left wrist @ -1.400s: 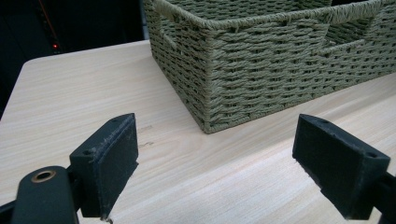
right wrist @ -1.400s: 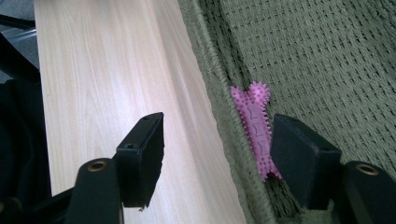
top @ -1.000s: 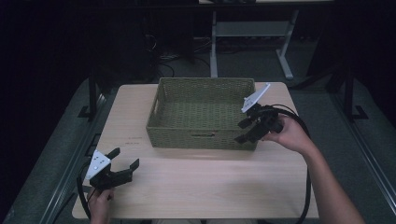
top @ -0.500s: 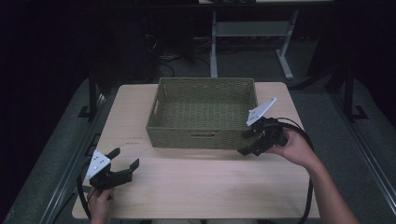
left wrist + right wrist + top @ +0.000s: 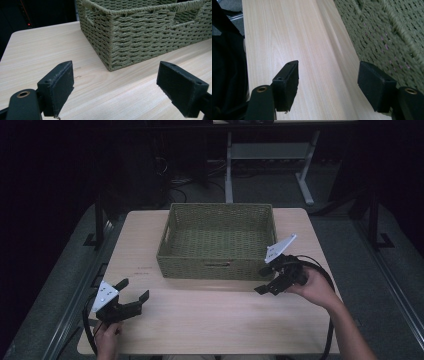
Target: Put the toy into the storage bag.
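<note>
Standing toward the far edge of the pale wooden worktop (image 5: 210,320), the olive woven rectangular basket (image 5: 218,241) is judged light, stiff and rough; its rim or handle slots suit gripping. Both the left hand-held gripper (image 5: 134,290) and the right hand-held gripper (image 5: 262,280) are held open, empty.

The basket (image 5: 218,240) was made of green woven cord and looked rough and bumpy. The table (image 5: 210,320) was pale wood, smooth and a bit shiny. The gripper pads (image 5: 61,86) were black, dull and grainy.
</note>
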### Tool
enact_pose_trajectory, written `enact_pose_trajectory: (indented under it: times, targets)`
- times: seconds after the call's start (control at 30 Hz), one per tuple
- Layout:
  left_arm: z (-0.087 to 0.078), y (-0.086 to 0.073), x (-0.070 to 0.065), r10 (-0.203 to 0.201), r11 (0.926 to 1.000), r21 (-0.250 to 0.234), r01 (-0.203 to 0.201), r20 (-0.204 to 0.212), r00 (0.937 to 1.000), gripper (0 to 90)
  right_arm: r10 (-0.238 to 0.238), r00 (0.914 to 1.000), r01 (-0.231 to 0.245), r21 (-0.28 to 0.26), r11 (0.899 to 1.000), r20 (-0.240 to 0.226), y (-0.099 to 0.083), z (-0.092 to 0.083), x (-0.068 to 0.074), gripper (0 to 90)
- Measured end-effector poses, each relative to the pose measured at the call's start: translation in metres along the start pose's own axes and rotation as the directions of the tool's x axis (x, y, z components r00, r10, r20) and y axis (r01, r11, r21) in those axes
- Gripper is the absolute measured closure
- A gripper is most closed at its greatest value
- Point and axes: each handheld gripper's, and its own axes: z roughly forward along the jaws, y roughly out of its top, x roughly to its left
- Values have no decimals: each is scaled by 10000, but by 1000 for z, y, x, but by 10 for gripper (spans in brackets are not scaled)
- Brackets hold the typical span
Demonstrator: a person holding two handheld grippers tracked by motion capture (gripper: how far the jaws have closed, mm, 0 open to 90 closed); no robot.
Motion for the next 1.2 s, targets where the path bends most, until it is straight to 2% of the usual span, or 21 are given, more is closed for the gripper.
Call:
enact_pose_trajectory:
  times: [0.83,1.0,1.2]
  targets:
    - [0,0,0,2,10000,29,-2,3,10000,138,763,9971,-763,-170,9969,-4,-45,21,4,307]
    - [0,0,-1,43,10000,35,-43,-22,10000,138,960,9954,-960,47,9954,61,-54,24,7,298]
    - [0,0,0,57,10000,45,-57,-51,10000,138,1109,9938,-1107,-232,9936,100,-65,22,12,299]
